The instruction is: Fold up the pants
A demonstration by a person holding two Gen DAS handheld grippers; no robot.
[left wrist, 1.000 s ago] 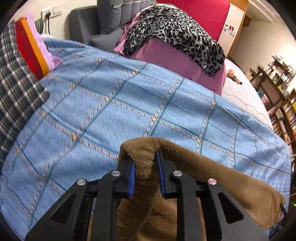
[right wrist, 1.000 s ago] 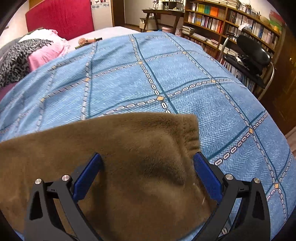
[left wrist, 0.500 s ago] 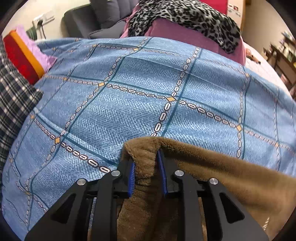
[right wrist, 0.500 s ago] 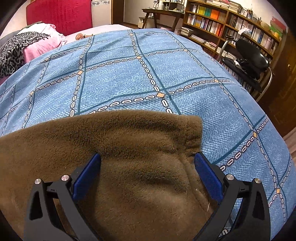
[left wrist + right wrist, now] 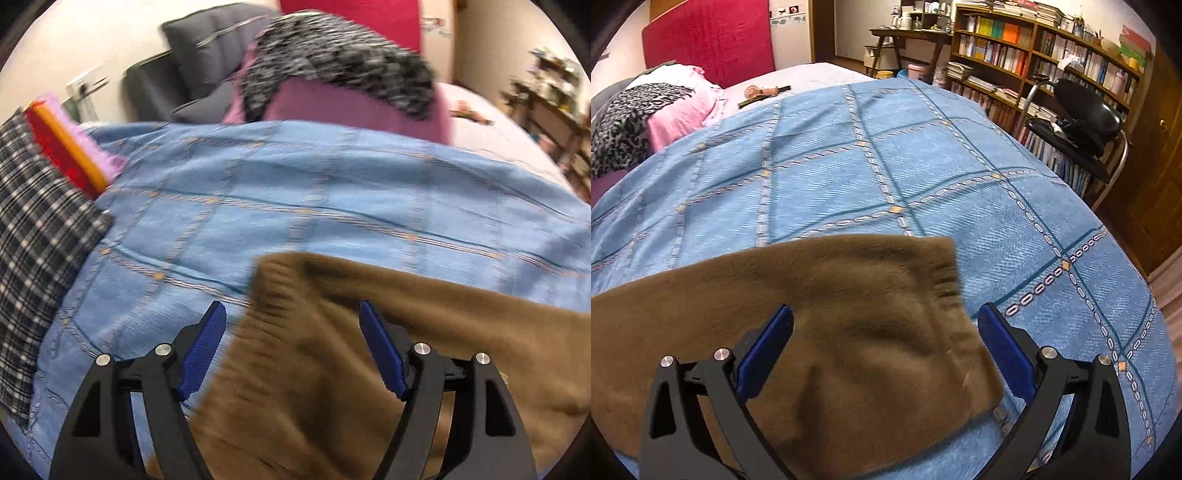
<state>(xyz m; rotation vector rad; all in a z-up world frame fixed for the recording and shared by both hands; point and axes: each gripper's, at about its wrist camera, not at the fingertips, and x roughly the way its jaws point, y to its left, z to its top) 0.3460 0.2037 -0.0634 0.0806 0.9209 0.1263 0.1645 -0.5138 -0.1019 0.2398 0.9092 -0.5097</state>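
Brown fleece pants (image 5: 332,369) lie on the blue checked bedspread (image 5: 295,192). In the blurred left wrist view my left gripper (image 5: 293,314) has its jaws opening wide over the ribbed corner of the pants (image 5: 273,291); the blue pads do not press on the cloth. The right wrist view shows the other ribbed end of the pants (image 5: 942,280) lying flat, with my right gripper (image 5: 884,317) open above it, its blue pads (image 5: 1004,350) spread on either side of the cloth without touching it.
A plaid cloth (image 5: 33,236) and a red, orange and purple folded cloth (image 5: 66,147) lie at the left. A pink pile under a leopard-print cloth (image 5: 340,70) sits at the bed's head. A black chair (image 5: 1082,118) and bookshelves (image 5: 1034,48) stand off the right edge.
My left gripper, shut on the pants' corner before, has spread its jaws and let the cloth drop onto the bedspread while swinging fast. The right gripper rose a little, still open.
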